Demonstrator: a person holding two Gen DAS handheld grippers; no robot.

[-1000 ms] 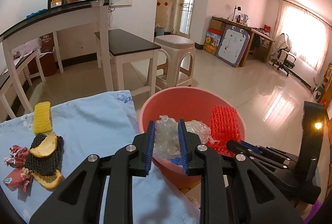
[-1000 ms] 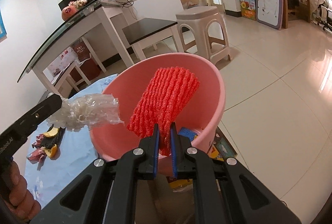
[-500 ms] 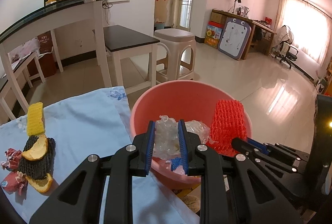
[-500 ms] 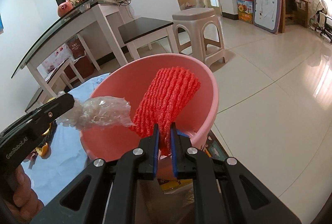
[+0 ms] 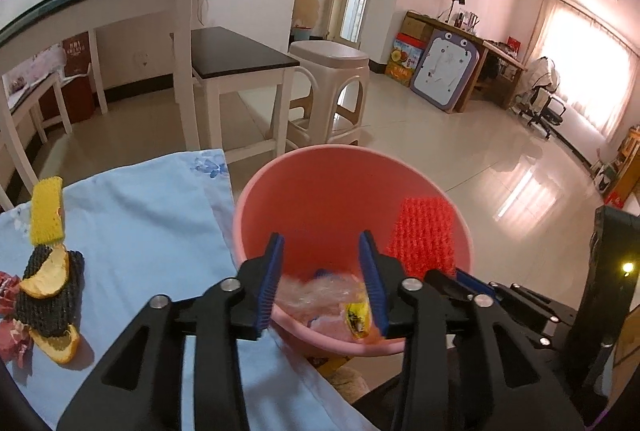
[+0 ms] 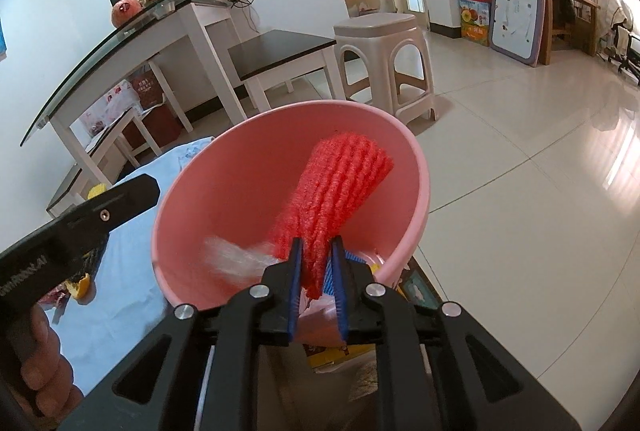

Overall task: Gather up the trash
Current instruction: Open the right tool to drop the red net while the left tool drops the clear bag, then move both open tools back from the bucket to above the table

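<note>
Left claw [image 5: 322,271] over the near rim of the pink basin [image 5: 280,183], jaws opening, nothing pressed between the pads. Clear crumpled plastic [image 5: 320,293] lies loose and blurred low in the basin, just under the jaws; looks like it is dropping in or has just landed.

Right claw [image 6: 317,271] also at the basin's near rim, jaws easing apart but the pads are on the lower end of the red foam net [image 6: 336,183], which stands up out of them and leans over the basin's hollow. Net not yet let go.

Basin sits off the edge of the surface, beside the blue cloth [image 5: 140,215]. More trash left on the cloth: yellow foam piece [image 5: 47,211], black foam net [image 5: 54,291], orange peels [image 5: 44,277], red wrappers at the far left edge.

Step in hand, as I judge it: release both pieces into the basin.

How to do it well:
- Keep the right claw above the hollow, not the rim; the net is light and springy, and may cling to the ribbed pads or tip outward over the edge
- Open fully before pulling back, so the net falls free and is not dragged out
- Left claw should lift clear without snagging the plastic on its pads
- Avoid knocking the basin; cannot tell what it rests on
- Then go to the pile on the cloth, peels and nets one piece at a time
</note>
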